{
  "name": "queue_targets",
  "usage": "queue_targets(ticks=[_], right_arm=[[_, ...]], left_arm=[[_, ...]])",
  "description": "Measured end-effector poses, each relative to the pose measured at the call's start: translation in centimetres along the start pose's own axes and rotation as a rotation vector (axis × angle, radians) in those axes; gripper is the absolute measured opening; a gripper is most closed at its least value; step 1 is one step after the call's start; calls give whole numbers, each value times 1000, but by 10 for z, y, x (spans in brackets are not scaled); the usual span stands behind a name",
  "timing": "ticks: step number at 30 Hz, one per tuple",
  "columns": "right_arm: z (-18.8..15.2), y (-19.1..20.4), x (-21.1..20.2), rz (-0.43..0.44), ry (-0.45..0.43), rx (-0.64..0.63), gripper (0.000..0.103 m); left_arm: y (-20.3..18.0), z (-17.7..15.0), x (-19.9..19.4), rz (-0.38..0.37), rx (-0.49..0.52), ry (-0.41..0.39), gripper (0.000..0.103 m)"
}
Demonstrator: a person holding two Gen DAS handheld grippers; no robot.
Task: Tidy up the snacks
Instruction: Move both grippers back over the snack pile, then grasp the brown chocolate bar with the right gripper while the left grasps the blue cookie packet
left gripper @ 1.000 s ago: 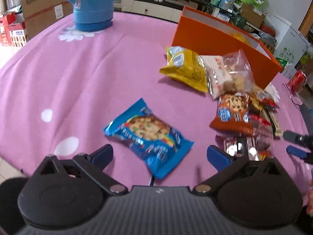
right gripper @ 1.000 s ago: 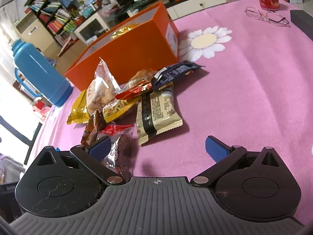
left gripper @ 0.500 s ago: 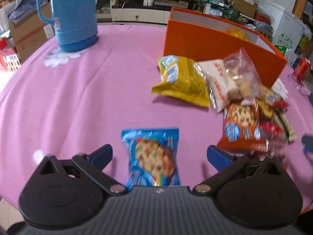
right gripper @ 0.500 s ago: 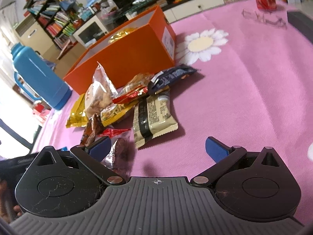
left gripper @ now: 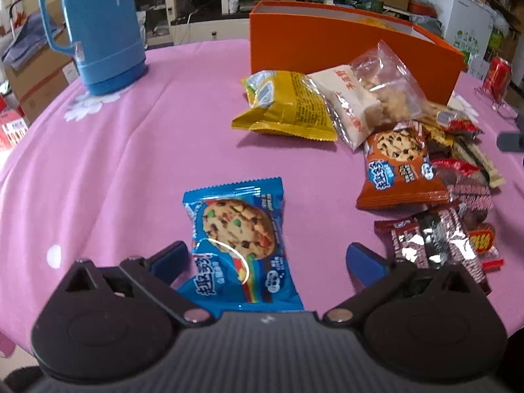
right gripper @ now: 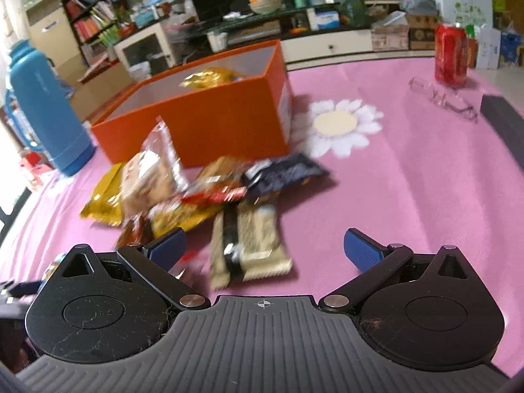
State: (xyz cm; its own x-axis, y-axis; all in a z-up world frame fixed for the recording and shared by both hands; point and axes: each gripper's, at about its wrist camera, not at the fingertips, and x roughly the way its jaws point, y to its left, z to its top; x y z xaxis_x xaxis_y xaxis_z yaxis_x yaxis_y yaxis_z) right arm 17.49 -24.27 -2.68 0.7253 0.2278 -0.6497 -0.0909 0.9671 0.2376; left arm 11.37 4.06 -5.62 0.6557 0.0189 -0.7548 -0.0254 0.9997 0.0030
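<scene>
While the left claw (left gripper: 267,257) is hovering released over the blue cookie packet (left gripper: 239,245), the pick-up step is getting under way.

That packet is lying flat on the pink counter (left gripper: 131,150), apart from the snack pile (left gripper: 402,150), with the near part of it sitting between the spread fingers and nothing gripped. The orange box (right gripper: 209,121) is standing beyond the pile, one gold packet (right gripper: 209,77) showing inside. The right claw (right gripper: 263,250) is likewise hanging released, over a beige bar (right gripper: 249,245). Judging by this, the left claw is needing to drop, pinch the flat wrapper without sliding it, then carry it to the box.
</scene>
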Motion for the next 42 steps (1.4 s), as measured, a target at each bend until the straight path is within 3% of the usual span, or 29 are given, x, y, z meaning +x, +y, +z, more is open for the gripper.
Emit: queue_targets(ticks=[3, 8, 14, 19, 22, 26, 31, 33, 34, 35, 42], right_arm=[[5, 1, 4, -4, 23, 0, 84], [-35, 31, -12, 115, 57, -45, 84], [-50, 58, -15, -49, 27, -176, 84], [-58, 77, -45, 25, -25, -99, 84], [-72, 116, -54, 68, -2, -190, 83], [-88, 156, -51, 88, 15, -328, 71], [-93, 180, -30, 87, 46, -407, 67], [-94, 182, -19, 88, 66, -405, 55], [-95, 181, -13, 94, 75, -402, 31], [-97, 179, -9, 99, 86, -392, 23], [-98, 146, -31, 107, 89, -300, 16]], left_arm=[[2, 0, -1, -8, -9, -5, 102], [8, -1, 0, -7, -19, -24, 102], [9, -2, -1, -22, -27, -37, 102], [14, 0, 0, -40, -49, -53, 102], [17, 7, 5, -61, -41, -45, 102], [31, 11, 6, -95, -70, -44, 102], [57, 12, 4, -202, -172, -60, 102], [60, 12, 4, -218, -190, -66, 102], [60, 12, 4, -218, -190, -69, 102], [59, 12, 3, -216, -186, -71, 102], [45, 8, 4, -152, -100, -82, 103]])
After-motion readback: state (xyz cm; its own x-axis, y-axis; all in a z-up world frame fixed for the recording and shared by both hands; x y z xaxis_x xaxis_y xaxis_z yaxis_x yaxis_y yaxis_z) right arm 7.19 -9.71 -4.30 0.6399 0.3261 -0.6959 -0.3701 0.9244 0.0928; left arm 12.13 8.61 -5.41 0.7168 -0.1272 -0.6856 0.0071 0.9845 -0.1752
